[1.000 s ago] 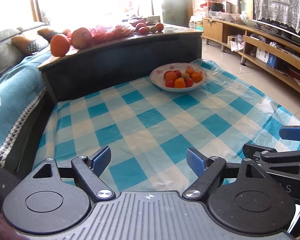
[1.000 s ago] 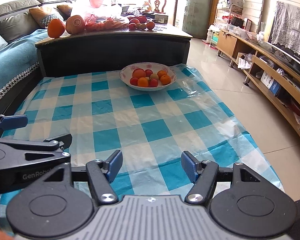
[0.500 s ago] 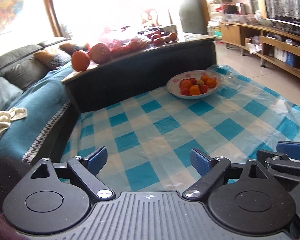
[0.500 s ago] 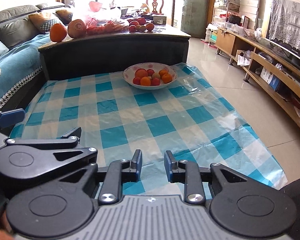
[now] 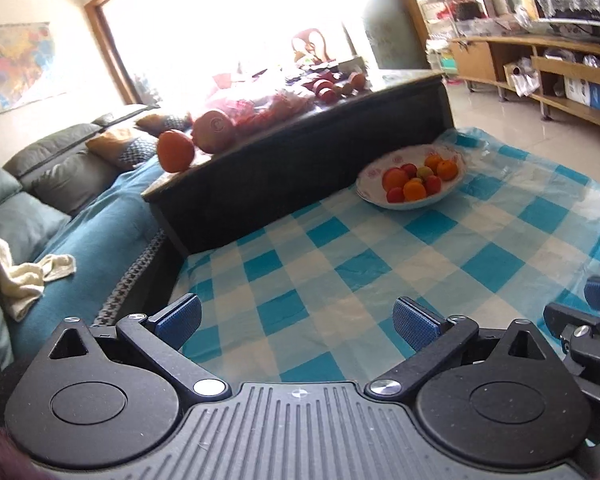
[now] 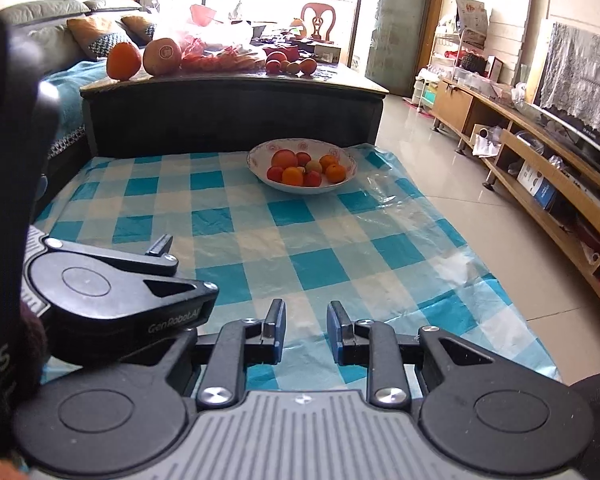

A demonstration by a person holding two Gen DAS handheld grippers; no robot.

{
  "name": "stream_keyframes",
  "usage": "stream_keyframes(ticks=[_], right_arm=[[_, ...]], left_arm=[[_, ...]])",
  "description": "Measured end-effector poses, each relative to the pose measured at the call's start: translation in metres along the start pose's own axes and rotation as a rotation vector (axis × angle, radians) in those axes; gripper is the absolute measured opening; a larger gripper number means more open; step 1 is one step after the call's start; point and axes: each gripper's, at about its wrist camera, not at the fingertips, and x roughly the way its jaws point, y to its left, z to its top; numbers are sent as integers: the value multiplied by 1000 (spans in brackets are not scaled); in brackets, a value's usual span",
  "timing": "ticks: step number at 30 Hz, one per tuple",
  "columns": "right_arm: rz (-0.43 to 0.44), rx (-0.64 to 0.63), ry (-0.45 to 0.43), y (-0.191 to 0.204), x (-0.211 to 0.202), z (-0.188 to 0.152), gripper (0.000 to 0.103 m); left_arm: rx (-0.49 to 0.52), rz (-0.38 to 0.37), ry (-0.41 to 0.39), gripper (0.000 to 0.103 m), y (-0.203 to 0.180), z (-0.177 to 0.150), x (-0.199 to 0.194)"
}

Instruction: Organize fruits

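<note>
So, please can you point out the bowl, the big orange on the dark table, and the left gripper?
bowl [image 6: 350,160], right wrist view, on its bare right rim.
orange [image 6: 124,62], right wrist view, on its middle.
left gripper [image 5: 296,322], left wrist view, midway between its open fingertips.

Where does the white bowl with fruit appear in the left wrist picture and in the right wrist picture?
Left wrist view: the bowl sits right of centre in the upper half, on the checked cloth.
Right wrist view: the bowl sits near the centre, slightly above the middle.
Shared landmark: the dark table directly behind the bowl, with a large orange at its left end.
</note>
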Motion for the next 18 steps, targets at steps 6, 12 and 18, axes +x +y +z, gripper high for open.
stream_keyframes(ticks=[6, 12, 18], right_arm=[[-30, -39, 24, 4, 11, 0, 24], [-56, -77, -5, 7, 13, 0, 20], [-55, -149, -37, 19, 12, -1, 12]], left_arm=[[-19, -68, 127, 103, -3, -1, 20], [9, -101, 77, 102, -6, 2, 21], [-49, -150, 206, 102, -3, 7, 39]])
